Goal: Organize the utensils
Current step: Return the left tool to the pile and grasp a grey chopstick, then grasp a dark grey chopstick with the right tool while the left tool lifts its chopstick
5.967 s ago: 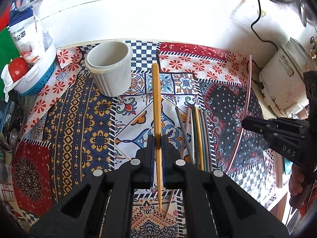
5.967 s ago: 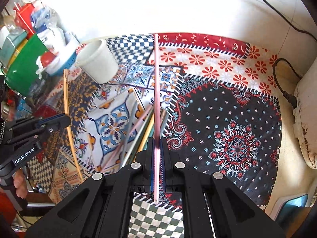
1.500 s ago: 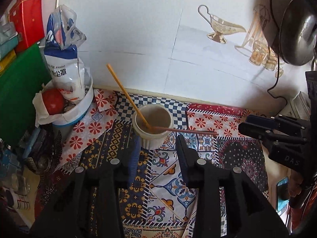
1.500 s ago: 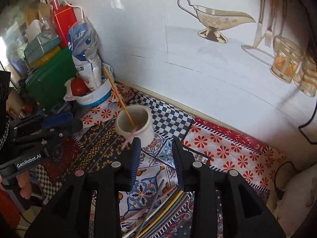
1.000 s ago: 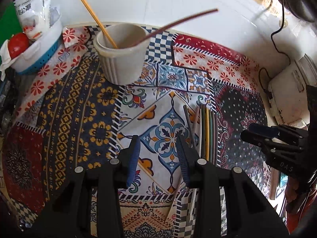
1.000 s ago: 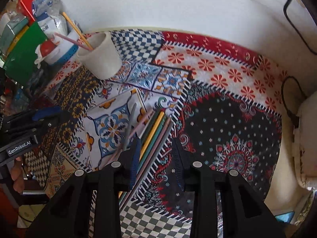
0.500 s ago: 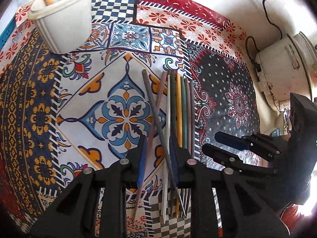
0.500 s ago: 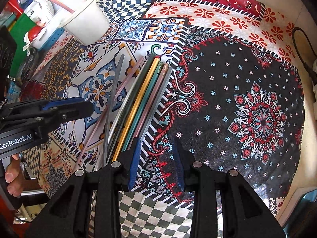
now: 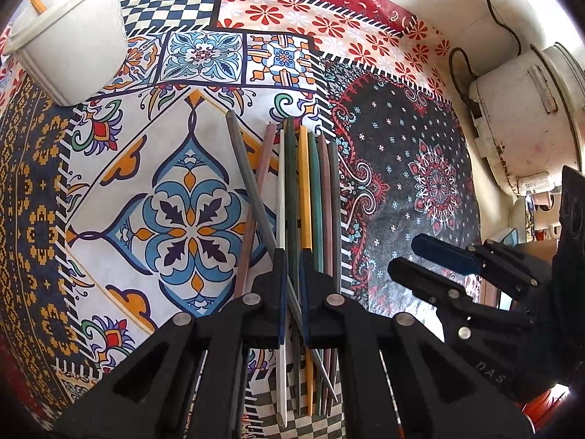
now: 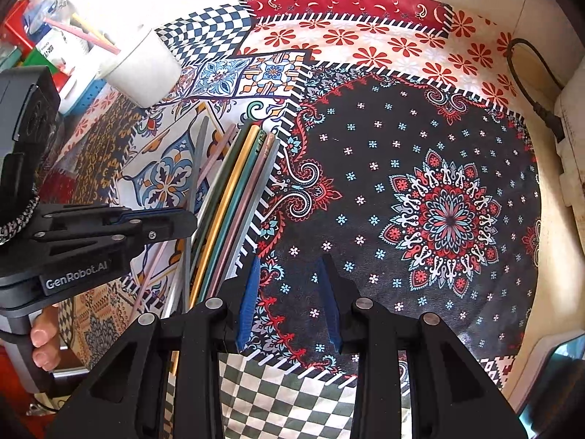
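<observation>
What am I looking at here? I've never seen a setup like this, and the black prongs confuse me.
There is no robot. A person holds a two-fingered tool in each hand, and each tool has a wide-angle camera looking along its fingers. One picture is from the left hand-held gripper, the other from the right hand-held gripper. The black prongs at the bottom of each are that tool's own fingers.

On a patterned tablecloth lie a row of coloured chopsticks and a white cup with two more standing in it. The left tool is shut on the chopsticks, though I cannot tell which one. The right tool is open and empty.
</observation>
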`<state>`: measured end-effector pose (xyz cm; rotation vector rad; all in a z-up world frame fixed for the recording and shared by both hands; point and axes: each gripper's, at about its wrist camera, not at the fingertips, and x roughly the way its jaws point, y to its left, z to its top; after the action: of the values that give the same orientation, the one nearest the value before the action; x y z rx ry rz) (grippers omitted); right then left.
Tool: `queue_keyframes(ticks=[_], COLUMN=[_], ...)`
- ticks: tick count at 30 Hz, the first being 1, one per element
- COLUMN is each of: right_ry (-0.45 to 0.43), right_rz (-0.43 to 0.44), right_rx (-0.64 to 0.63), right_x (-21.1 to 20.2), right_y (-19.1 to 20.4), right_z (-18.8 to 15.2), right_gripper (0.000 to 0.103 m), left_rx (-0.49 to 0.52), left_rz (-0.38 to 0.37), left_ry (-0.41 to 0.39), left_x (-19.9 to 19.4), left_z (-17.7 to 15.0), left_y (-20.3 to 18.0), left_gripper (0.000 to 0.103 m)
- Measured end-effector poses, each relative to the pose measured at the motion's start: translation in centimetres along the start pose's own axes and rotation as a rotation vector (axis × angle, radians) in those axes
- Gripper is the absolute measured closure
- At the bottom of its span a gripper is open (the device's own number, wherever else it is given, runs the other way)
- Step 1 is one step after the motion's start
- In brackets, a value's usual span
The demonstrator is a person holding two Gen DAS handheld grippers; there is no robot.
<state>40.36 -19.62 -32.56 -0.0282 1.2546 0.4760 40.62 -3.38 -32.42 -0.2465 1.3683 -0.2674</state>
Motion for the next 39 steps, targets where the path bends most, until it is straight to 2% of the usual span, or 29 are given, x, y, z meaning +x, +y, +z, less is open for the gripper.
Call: queue_keyframes(ticks=[1, 3, 12, 17, 21, 25, 28, 33, 39], right_ry=[0.004, 0.013, 0.047, 0.05, 0.05, 0.042, 0.039, 0.053, 0.066], right_rz=[0.002, 0.007, 0.027, 0.022, 0.013, 0.011, 0.021, 0.046, 0.034], right_rx=[-0.004, -0.016, -0.071, -0.079, -0.063, -0.019, 0.003, -0.004, -0.065], right_x=[0.1, 0.5, 1.8, 1.9, 1.6, 1.1, 0.9, 1.5, 2.8], right_y=[0.2, 0.7, 2.8, 3.0, 2.3, 1.3, 0.9, 1.8, 3.7], right_z=[0.0, 0.1, -0.2, -0.3, -0.6, -1.1, -1.3, -0.9, -0.6], right_gripper=[0.074, 0.074, 0.074, 0.074, 0.074, 0.074, 0.074, 0.074, 0.074], left_rx=[-0.002, 0.001, -0.075, -0.057, -0.063, -0.093, -0.077, -0.056, -0.074], left_rz=[0.012, 0.084, -0.017, -0.021, 0.008, 0.012, 0.017, 0.041, 0.088], left_ry=[-0.004, -0.005, 0.014, 0.003, 0.033, 0.018, 0.015, -0.015, -0.058], left_x=[0.0, 0.2, 0.0, -0.3, 0.8, 1.2, 1.3, -0.1, -2.4], left_z=[0.1, 0.3, 0.0, 0.2, 0.6, 0.8, 0.8, 0.8, 0.0], left_y=[0.0, 0.1, 1.8, 0.8, 0.8, 1.2, 1.0, 1.4, 4.7], left_gripper=[0.097, 0.096, 0.096, 0.096, 0.096, 0.097, 0.099, 0.099, 0.099])
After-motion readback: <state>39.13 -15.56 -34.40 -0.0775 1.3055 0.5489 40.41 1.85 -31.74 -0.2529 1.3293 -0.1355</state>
